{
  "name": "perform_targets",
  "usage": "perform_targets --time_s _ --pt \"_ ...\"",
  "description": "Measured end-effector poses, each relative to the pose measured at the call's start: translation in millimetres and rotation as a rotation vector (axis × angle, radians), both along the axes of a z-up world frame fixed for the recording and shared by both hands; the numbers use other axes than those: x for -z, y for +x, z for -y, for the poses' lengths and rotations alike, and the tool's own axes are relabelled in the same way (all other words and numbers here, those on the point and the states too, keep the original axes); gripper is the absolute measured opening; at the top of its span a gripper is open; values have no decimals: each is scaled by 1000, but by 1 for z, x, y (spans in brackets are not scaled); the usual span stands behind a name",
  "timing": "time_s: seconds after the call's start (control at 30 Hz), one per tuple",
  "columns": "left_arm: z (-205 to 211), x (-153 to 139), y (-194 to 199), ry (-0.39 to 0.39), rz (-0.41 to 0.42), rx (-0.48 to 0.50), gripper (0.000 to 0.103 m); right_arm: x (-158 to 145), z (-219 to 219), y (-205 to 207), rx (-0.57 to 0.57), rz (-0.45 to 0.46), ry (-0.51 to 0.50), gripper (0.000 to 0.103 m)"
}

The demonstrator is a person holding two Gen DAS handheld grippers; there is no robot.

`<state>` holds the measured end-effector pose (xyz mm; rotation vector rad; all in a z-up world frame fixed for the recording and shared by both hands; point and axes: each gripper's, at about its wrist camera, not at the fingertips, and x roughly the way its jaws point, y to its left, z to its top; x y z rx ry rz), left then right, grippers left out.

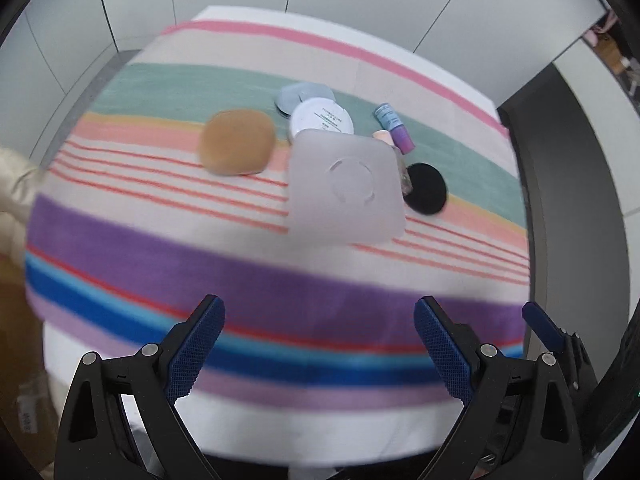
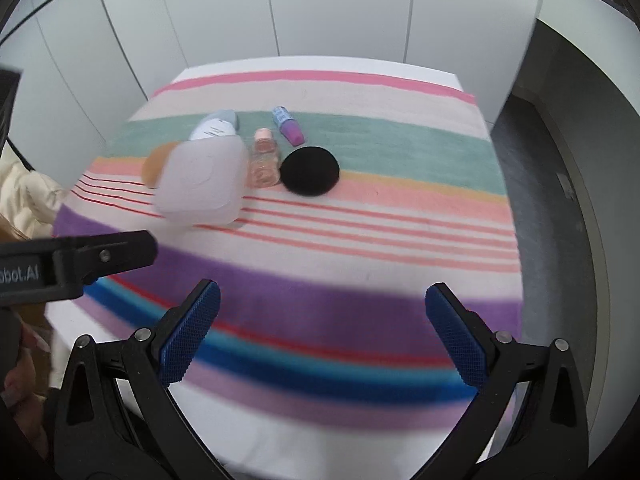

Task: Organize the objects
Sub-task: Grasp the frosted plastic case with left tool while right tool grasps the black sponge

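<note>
Left wrist view: left gripper hangs over the near purple band of the striped cloth, fingers spread wide, nothing between them. Landmark: frosted square box, lying flat mid-cloth. Tan pad just left of the box, apart from it. White round compact touches the box's far edge; grey-blue disc behind the compact, partly hidden. Purple-and-blue tube lies beyond the box's far right corner. Black round puff just right of the box. Frame blurred; small item between box and puff unclear. Right wrist view: right gripper also released, jaws wide, empty. Box left of centre; pink bottle touching or just beside its right side, cannot tell which; puff right of the bottle; tube behind.
</note>
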<state>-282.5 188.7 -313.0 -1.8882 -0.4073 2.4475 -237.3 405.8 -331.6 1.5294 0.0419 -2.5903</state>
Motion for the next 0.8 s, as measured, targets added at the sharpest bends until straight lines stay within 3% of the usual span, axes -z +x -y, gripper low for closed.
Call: perform_targets --time_s 0.23,0.47,0.5,0.57,0.63,0.8 --pt "-23 29 -50 -81 8 0 96 37 -13 -57 -31 3 -50 103" --pt "-29 40 -67 -121 5 23 96 55 3 -89 -88 -11 -55 103" --pt "-28 42 -68 -118 2 22 95 56 7 -92 -97 -23 -42 99" --pt "-24 44 -69 -112 -3 21 96 56 17 -94 -118 -55 16 82" --pt "-22 43 -69 -107 -21 24 94 53 22 -93 -136 -82 35 49" --pt "-24 38 -65 -142 -66 49 88 52 21 -89 -131 -97 18 46"
